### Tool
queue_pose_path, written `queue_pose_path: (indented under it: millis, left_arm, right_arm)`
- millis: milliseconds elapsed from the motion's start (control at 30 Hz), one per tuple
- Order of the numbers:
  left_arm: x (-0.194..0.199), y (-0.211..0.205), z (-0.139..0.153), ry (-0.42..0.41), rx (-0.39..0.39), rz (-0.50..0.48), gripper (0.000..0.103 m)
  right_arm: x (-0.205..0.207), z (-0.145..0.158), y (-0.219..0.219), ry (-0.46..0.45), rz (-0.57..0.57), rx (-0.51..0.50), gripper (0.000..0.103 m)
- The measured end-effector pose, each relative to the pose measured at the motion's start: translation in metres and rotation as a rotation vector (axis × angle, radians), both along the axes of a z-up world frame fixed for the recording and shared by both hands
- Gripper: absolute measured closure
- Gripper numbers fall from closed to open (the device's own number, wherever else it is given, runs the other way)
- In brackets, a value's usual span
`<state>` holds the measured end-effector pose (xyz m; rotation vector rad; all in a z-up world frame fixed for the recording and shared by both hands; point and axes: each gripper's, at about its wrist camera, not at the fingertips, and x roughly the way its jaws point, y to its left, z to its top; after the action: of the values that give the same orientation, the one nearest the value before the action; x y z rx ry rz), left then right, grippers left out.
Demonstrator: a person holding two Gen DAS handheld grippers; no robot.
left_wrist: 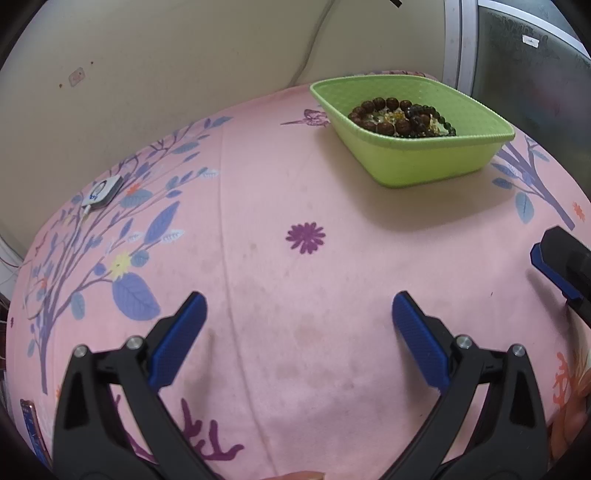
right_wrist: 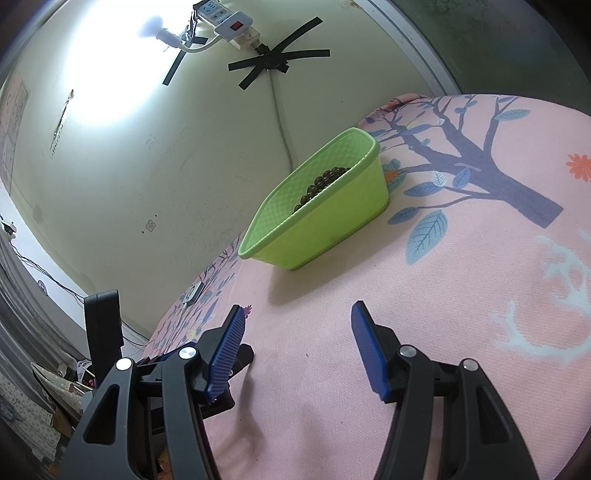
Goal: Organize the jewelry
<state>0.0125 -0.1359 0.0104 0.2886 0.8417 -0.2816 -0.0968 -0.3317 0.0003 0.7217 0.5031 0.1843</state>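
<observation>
Looks pretty much done to me: all the jewelry I can spot is already in the green bin, which sits toward the far edge of the bed, near the wall. From the left wrist view you get a look down into it: a brown bead bracelet, a darker beaded strand and something yellowish tangled underneath, too small to call. Nothing loose shows on the pink sheet, so what's left is maybe nothing, unless there's stuff out of frame. Left hand-held gripper has its fingers spread wide with nothing between them, hovering low over the near part of the bed. Right hand-held gripper is the same deal, fingers apart and holding nothing. The right wrist view sees the bin from the side, so only a few dark beads peek over the rim, but it does show the power strip taped to the wall, which the left misses. The left view alone shows the small white gadget by the bed's left edge properly.
</observation>
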Motion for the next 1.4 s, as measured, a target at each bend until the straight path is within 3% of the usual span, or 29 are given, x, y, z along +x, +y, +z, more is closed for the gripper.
queue_pose_path:
  millis: [1400]
  left_arm:
    - [0.0004,-0.0010,-0.0015,0.006,0.000,-0.009,0.006]
  right_arm:
    - [0.0006,0.0004,-0.0010,0.000,-0.003,0.005,0.068]
